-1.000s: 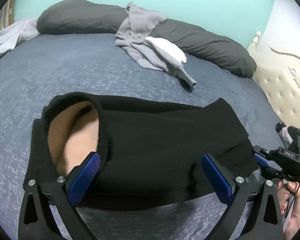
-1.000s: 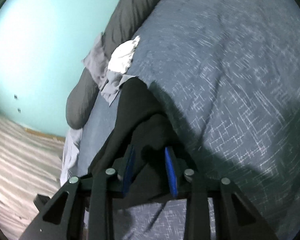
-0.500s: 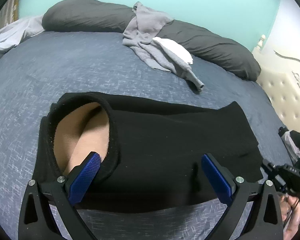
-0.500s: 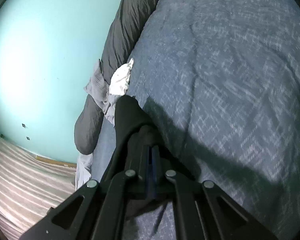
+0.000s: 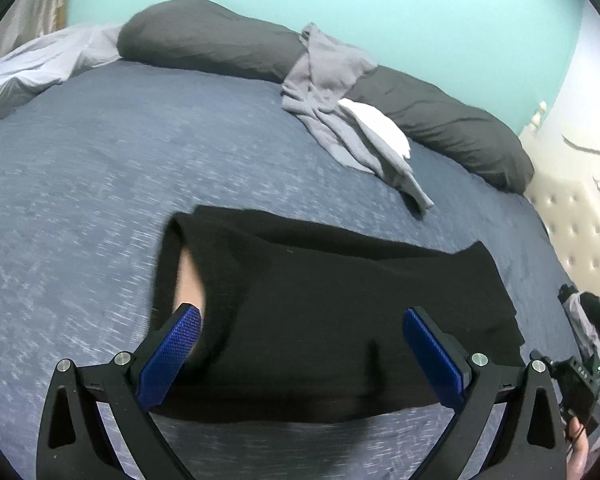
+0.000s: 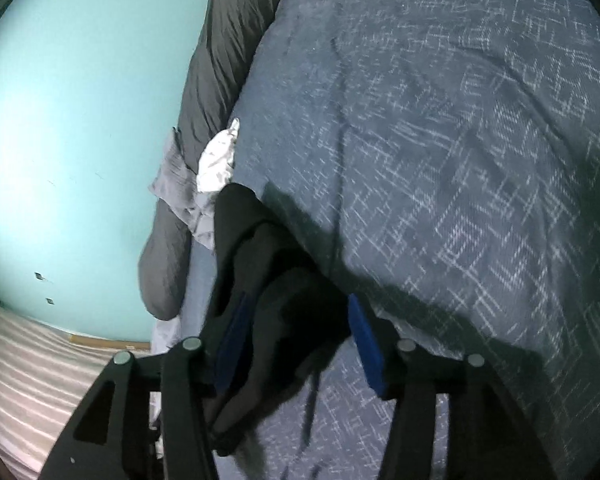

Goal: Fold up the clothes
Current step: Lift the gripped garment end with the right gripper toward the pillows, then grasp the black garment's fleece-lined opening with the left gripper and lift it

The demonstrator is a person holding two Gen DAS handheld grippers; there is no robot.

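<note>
The black garment (image 5: 340,320) is lying soft and floppy on the bed (image 5: 100,200), likely sagging unless pinched at a folded edge. The left gripper (image 5: 300,360) is hovering wide apart over it, while the right gripper (image 6: 296,344) is opening its jaws, with black cloth between them.

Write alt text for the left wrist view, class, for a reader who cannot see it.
A black garment with a tan lining lies flat on a blue-grey bedspread, framed by the left gripper, whose blue-padded jaws stand wide open and hold nothing. Beyond it, a crumpled grey garment and a white cloth rest against long dark grey pillows before a turquoise wall.
</note>
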